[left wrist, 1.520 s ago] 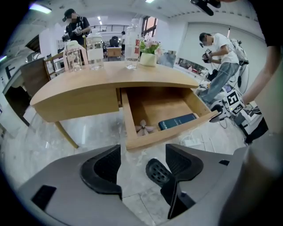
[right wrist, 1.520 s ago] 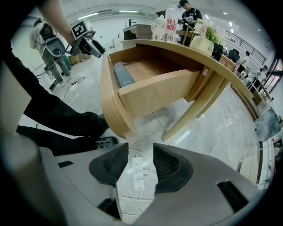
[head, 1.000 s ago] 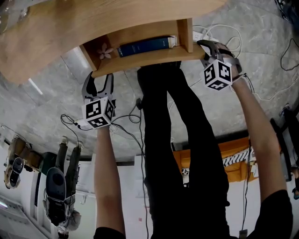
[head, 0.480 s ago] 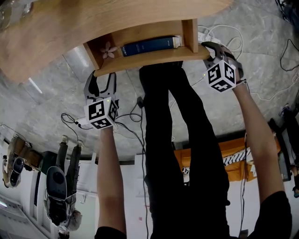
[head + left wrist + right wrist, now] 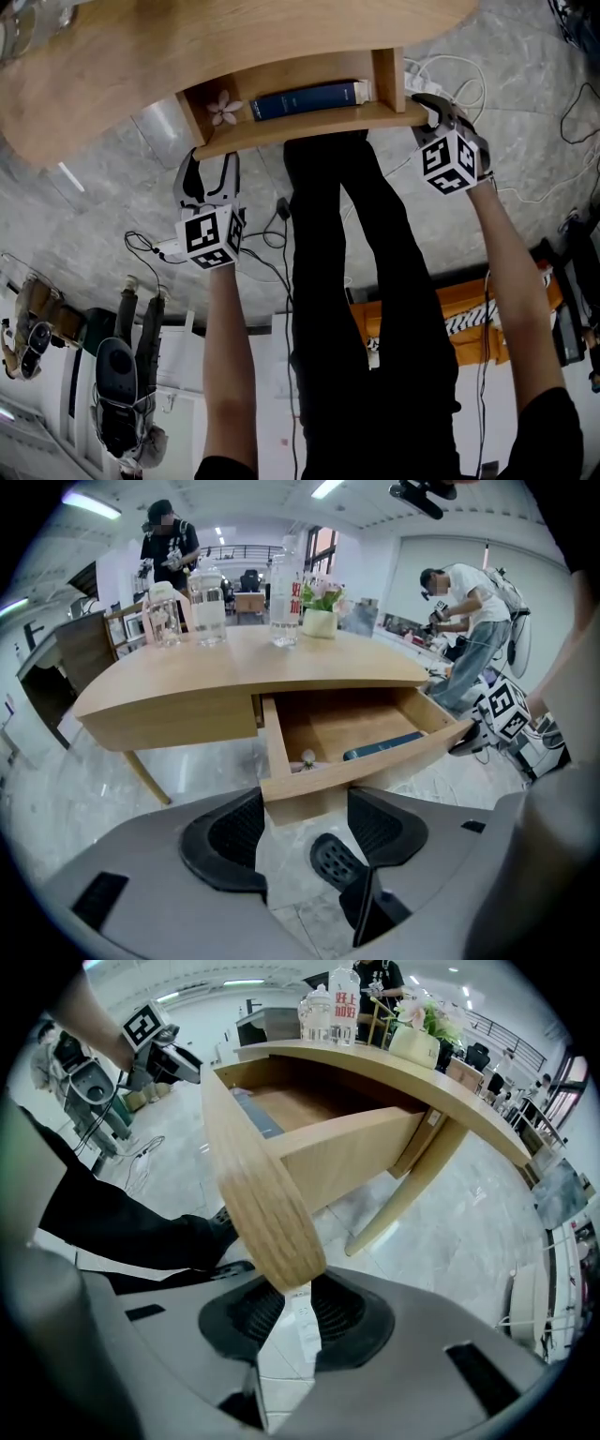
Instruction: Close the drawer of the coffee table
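Observation:
The wooden coffee table (image 5: 187, 47) has its drawer (image 5: 309, 120) pulled out. Inside lie a blue book (image 5: 305, 97) and a small pale flower (image 5: 224, 109). My right gripper (image 5: 433, 101) is at the right end of the drawer front (image 5: 258, 1185). In the right gripper view the gripper (image 5: 295, 1302) is shut on that end of the panel, and a white label hangs below it. My left gripper (image 5: 208, 167) is open just in front of the drawer's left corner (image 5: 300, 794), with the left gripper (image 5: 305, 822) holding nothing. Whether it touches the wood I cannot tell.
The person's legs in black trousers (image 5: 356, 281) stand between my arms under the drawer. Cables (image 5: 272, 248) and a power strip (image 5: 417, 70) lie on the grey floor. Bottles (image 5: 208, 611) and a potted plant (image 5: 323, 621) stand on the tabletop. Other people work in the background.
My right gripper has rolled a little and closed onto the end of the drawer front. My left gripper has stayed by the left corner. The drawer is as far out as before.

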